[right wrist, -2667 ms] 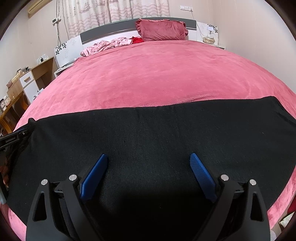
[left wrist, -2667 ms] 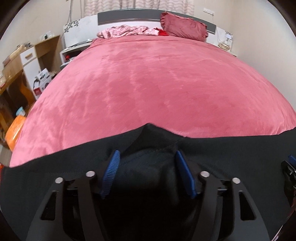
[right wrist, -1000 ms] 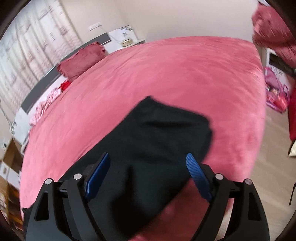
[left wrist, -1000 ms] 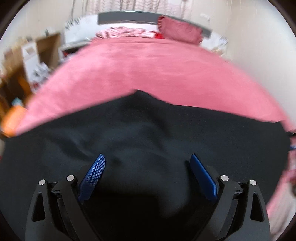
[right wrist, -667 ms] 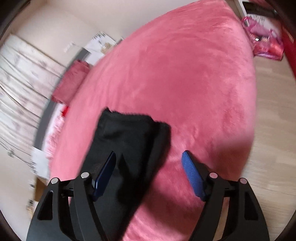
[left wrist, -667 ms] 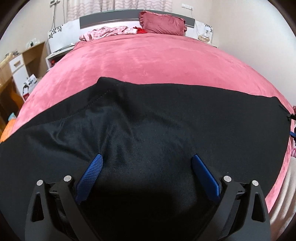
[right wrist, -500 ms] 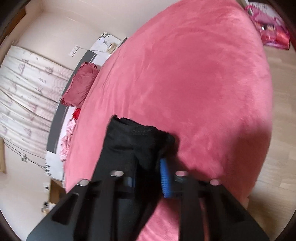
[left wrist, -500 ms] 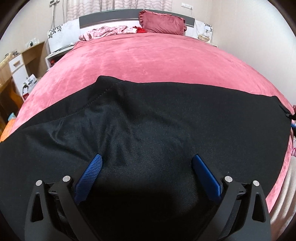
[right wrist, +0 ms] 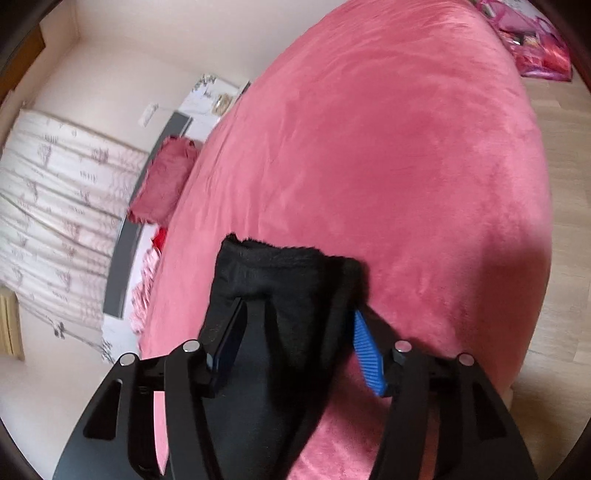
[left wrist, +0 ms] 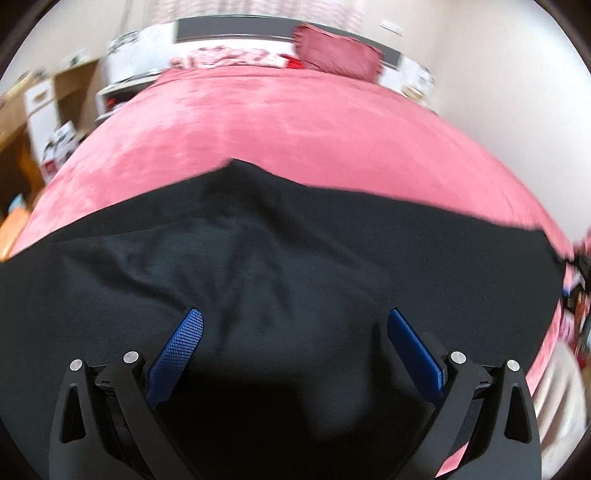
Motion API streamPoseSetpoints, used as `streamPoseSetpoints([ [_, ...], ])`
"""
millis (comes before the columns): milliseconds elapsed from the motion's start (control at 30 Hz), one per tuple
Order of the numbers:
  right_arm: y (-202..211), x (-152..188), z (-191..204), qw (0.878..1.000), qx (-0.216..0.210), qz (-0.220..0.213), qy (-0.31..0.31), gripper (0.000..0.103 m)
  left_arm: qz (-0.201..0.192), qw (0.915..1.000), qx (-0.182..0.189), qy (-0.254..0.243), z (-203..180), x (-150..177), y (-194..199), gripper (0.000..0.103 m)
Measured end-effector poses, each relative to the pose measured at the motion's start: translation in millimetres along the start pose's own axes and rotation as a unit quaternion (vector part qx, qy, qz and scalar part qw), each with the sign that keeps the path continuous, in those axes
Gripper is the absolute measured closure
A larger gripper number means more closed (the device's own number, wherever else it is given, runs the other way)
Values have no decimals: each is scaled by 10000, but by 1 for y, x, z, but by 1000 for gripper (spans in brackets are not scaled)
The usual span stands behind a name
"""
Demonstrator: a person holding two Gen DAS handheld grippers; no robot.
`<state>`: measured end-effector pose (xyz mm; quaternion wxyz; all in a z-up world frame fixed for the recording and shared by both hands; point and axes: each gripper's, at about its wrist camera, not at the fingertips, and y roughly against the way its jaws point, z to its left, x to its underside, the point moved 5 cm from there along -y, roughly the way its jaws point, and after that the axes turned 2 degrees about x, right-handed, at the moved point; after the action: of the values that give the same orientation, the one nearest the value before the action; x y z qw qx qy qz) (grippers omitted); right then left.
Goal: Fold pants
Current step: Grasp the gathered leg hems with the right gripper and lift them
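Pink bed (right wrist: 388,155) edges blurred, pants (right wrist: 280,280) hem bunched, half-hidden

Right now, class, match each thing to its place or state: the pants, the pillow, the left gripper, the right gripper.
1 pants
2 pillow
3 left gripper
4 right gripper

A leg end between its jaws
B by the headboard
C spread across the bed
D jaws wide, nothing between them

Pairs: 1-C, 2-B, 3-D, 4-A. Both grippers' jaws have just been opening.
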<state>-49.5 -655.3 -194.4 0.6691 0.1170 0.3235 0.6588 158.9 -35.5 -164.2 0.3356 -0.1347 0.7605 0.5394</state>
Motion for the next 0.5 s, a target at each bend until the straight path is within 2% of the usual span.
streamPoseSetpoints([
  [33,-2,-1,3,10000,31,23,75,48,-23,9999,-84,135,8,-2,2,4],
  [67,-2,-2,4,9999,46,44,111,57,-41,9995,-195,239,16,-4,4,4],
  [100,-3,-3,5,9999,41,97,130,74,-68,9988,-364,328,27,-6,7,4],
  [200,0,-7,10,9999,-34,105,54,83,-175,9958,-791,431,52,-11,16,4],
  [400,22,-5,51,9983,-173,-90,551,85,-217,9895,-1220,742,97,1,30,4],
  [500,33,0,75,9967,-324,-193,714,86,-240,9879,-1165,995,114,11,31,4],
])
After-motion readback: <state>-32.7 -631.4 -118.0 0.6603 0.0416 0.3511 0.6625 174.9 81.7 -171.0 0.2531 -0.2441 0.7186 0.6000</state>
